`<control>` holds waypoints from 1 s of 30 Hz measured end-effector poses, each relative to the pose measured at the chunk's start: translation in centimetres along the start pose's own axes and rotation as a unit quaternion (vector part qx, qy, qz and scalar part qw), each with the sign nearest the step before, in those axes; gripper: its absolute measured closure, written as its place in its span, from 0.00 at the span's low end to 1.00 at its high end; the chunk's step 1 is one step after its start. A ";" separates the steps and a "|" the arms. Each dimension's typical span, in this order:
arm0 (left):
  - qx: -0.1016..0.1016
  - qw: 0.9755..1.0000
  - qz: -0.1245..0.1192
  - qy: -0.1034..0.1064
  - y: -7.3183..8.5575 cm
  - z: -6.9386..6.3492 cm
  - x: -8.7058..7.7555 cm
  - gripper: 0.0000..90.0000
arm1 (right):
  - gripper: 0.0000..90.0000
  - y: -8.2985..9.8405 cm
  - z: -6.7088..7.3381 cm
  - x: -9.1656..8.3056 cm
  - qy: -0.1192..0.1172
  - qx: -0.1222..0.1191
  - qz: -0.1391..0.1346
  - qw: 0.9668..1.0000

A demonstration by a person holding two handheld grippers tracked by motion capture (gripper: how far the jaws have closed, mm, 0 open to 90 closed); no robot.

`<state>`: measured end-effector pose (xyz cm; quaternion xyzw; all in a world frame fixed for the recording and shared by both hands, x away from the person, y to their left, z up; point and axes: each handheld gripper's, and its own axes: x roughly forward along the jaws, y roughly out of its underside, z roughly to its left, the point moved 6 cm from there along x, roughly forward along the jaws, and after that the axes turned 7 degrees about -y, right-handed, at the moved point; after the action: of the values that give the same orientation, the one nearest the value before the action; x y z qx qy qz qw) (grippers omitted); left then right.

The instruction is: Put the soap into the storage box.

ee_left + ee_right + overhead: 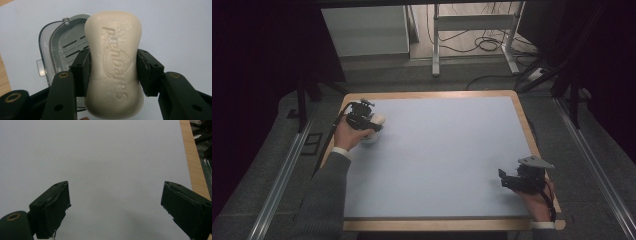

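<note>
Pale blue matting covers the worktop point(447, 160), framed by a light wooden edge, and beyond it the room is dim: dark curtains to either side, grey carpet, the white legs of a desk frame point(472, 40) and loose cables point(487, 45) on the floor behind. At the far left corner of the mat I hold my left gripper point(112, 72), its jaws closed on the narrow waist of a cream bar of soap point(114, 65). I judge that pinching it there, where the bar curves inward, keeps the slick sides from squeezing out of the pads. The embossed lettering faces my camera and the bar stands lengthwise between the jaws, lifted clear of the mat. Just behind and below it lies an open grey soap dish point(60, 42) with drain slots in its floor and a small clasp at its side; the soap hangs above its near edge, so I cannot tell whether I am taking it out or about to set it in. My right gripper point(512, 179) rests near the right front corner, well apart from the soap, its jaws spread wide over bare mat and holding nothing, which I read as simply staying out of the way.
</note>
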<state>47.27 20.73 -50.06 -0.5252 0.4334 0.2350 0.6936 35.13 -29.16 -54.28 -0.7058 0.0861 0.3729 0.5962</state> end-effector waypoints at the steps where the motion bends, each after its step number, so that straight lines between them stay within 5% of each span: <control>1: -0.002 1.000 0.003 0.003 0.0 0.1 0.1 0.55 | 0.09 0.0 0.0 0.0 0.000 0.000 0.000 1.000; 11: -0.026 1.000 0.012 -0.006 -0.2 1.7 1.0 0.55 | 0.09 0.0 -0.1 0.0 0.000 0.001 0.000 1.000; 25: -0.029 0.998 0.036 -0.034 0.0 2.2 2.6 0.55 | 0.09 0.1 0.0 0.1 0.001 -0.001 0.001 1.000; 30: -0.044 0.999 0.018 -0.023 0.1 2.4 2.7 0.52 | 0.09 0.1 -0.1 0.0 0.000 0.001 0.001 1.000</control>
<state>49.42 22.65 -52.19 -0.5419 0.4161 0.2780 0.6753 35.14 -29.22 -54.35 -0.7053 0.0870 0.3733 0.5963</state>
